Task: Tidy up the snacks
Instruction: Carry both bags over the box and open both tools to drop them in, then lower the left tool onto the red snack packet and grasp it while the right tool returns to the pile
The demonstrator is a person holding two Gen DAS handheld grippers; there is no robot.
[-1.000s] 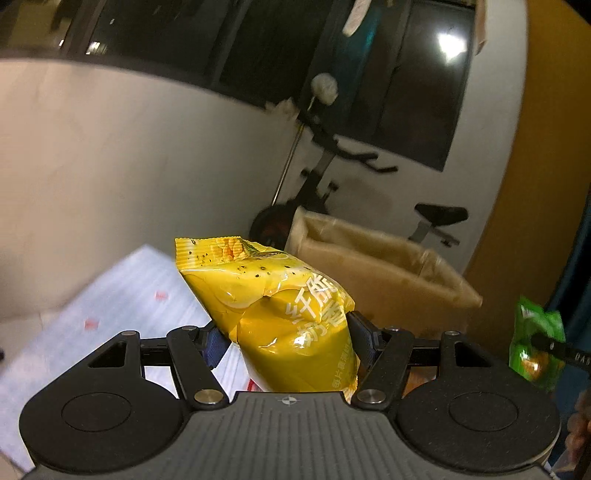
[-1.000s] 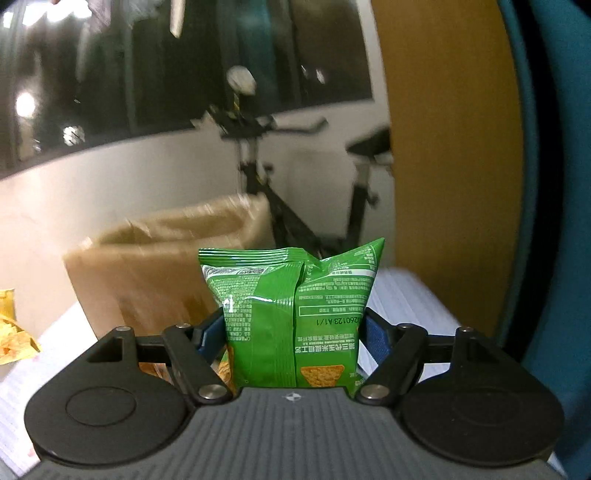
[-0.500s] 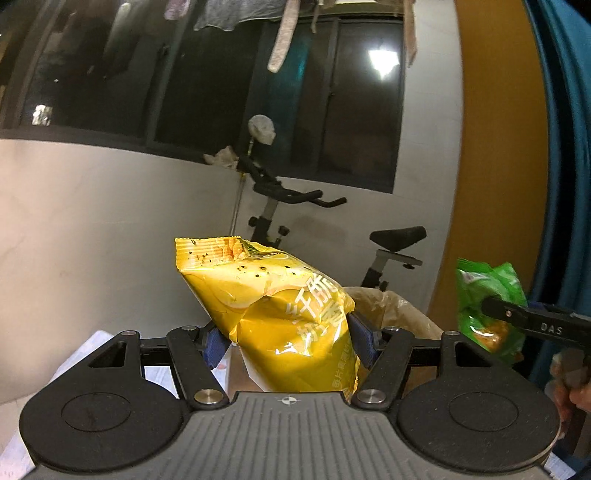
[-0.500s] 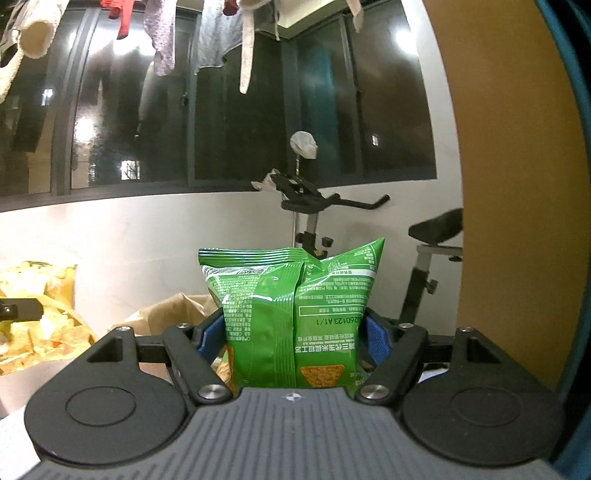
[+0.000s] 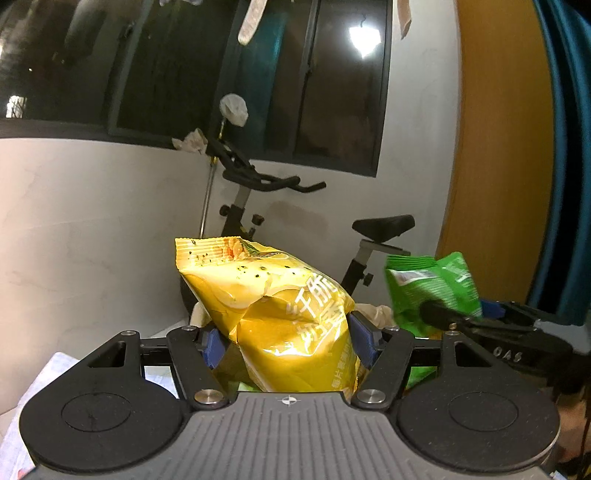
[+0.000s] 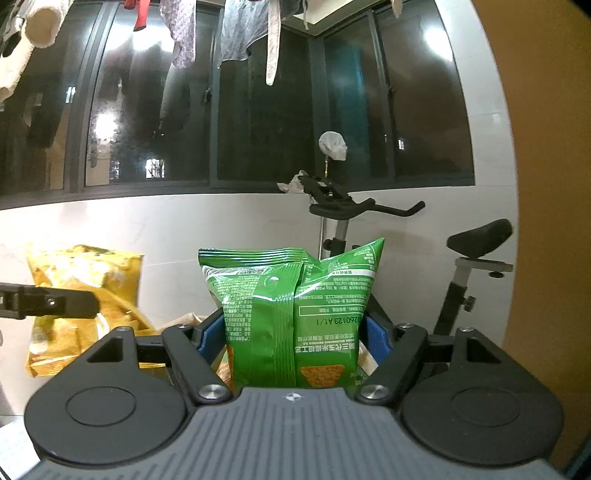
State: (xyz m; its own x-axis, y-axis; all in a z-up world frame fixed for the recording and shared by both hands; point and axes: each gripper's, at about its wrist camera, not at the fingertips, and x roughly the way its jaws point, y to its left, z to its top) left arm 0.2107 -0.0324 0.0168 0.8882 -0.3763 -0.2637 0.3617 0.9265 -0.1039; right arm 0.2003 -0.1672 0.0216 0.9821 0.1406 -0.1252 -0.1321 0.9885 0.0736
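My left gripper (image 5: 291, 343) is shut on a yellow snack bag (image 5: 273, 314), which stands up between the blue pads and leans left at the top. My right gripper (image 6: 291, 339) is shut on a green snack bag (image 6: 295, 317), held upright with its printed back toward the camera. Each bag also shows in the other view: the green snack bag (image 5: 432, 291) at the right of the left wrist view with the right gripper's finger across it, the yellow snack bag (image 6: 81, 295) at the left of the right wrist view. Both bags hang in the air, side by side.
A brown paper bag's rim (image 5: 373, 312) peeks out just behind and below the held bags. An exercise bike (image 6: 373, 210) stands by the white wall under dark windows. Clothes (image 6: 236, 33) hang overhead. A wooden panel (image 5: 495, 166) rises at the right.
Both grippers have risen and swung with their bags. The paper bag has sunk almost out of sight, the bike and windows fill the background, and the two bags have come closer together.
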